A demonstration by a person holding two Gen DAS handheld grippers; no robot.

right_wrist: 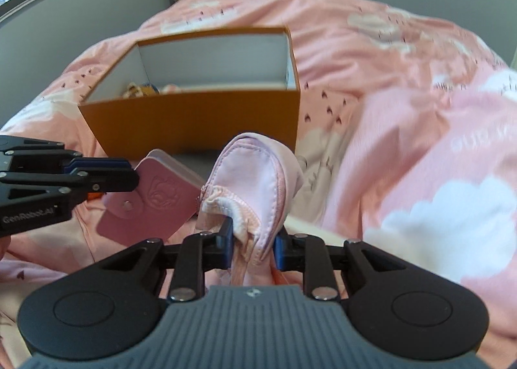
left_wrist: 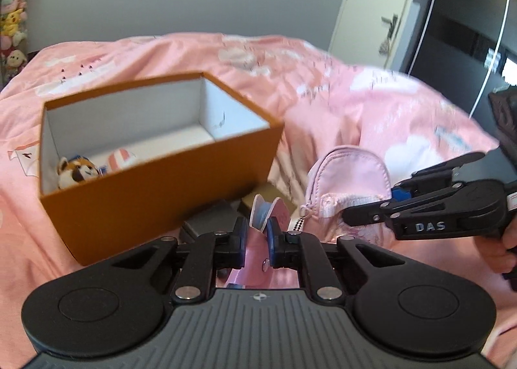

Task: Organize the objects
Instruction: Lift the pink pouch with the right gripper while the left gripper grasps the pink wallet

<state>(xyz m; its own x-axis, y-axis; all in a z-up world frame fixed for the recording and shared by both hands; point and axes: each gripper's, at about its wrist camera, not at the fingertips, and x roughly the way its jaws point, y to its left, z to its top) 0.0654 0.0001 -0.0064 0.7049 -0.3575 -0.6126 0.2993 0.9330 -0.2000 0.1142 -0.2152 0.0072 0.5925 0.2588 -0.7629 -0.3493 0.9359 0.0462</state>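
Observation:
An open orange box (left_wrist: 155, 181) (right_wrist: 200, 120) with a white inside stands on the pink bed. A small plush toy (left_wrist: 77, 172) and a pink striped item (left_wrist: 119, 159) lie in it. My left gripper (left_wrist: 257, 239) (right_wrist: 129, 172) is shut on a pink snap case (left_wrist: 269, 214) (right_wrist: 152, 201), held above the bed just in front of the box. My right gripper (right_wrist: 253, 239) (left_wrist: 349, 217) is shut on a small pink mini backpack (right_wrist: 252, 175) (left_wrist: 349, 175), held to the right of the case.
The pink quilt (left_wrist: 371, 104) (right_wrist: 404, 110) with white clouds covers the bed. Dark grey flat items (left_wrist: 213, 223) lie under the box's front edge. Plush toys (left_wrist: 13, 13) stand by the wall at left. A door (left_wrist: 371, 4) is at the right.

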